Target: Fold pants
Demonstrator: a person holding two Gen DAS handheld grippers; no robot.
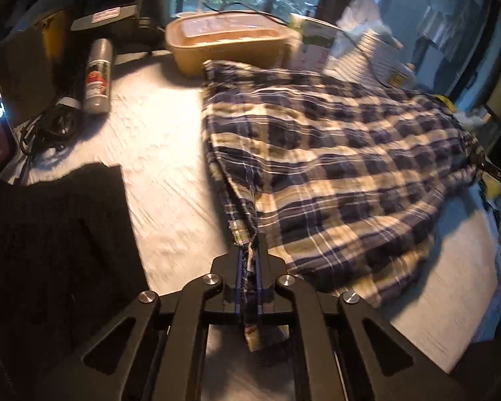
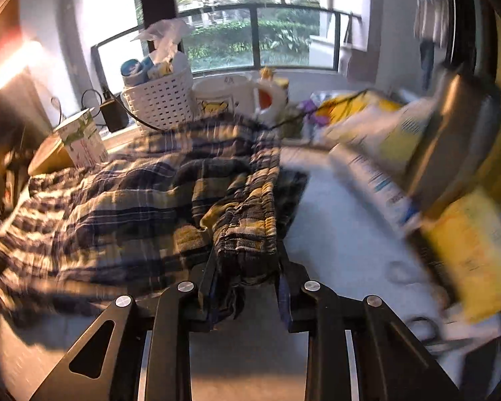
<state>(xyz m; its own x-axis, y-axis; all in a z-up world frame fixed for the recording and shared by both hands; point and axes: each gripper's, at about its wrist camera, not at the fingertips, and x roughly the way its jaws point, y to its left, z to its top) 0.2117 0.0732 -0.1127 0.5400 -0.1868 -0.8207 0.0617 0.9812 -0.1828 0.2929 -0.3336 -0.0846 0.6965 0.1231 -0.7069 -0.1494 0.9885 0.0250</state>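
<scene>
The pants (image 1: 334, 153) are navy, white and yellow plaid, spread on a white table cover (image 1: 163, 153). My left gripper (image 1: 249, 250) is shut on a thin hem edge of the pants, with a scrap of cloth hanging between its fingers. In the right wrist view the pants (image 2: 123, 207) lie bunched to the left, and my right gripper (image 2: 247, 267) is shut on the gathered elastic waistband (image 2: 250, 220). The right gripper's black fingers also show at the far right of the left wrist view (image 1: 494, 173). The right view is motion-blurred.
Left view: a spray can (image 1: 98, 77), black cables (image 1: 53, 123), a tan lidded tub (image 1: 227, 40) and a black cloth (image 1: 50, 227). Right view: a white basket (image 2: 160, 100), a green carton (image 2: 81, 140), a mug (image 2: 223, 97), yellow packets (image 2: 467, 250) and scissors (image 2: 424, 330).
</scene>
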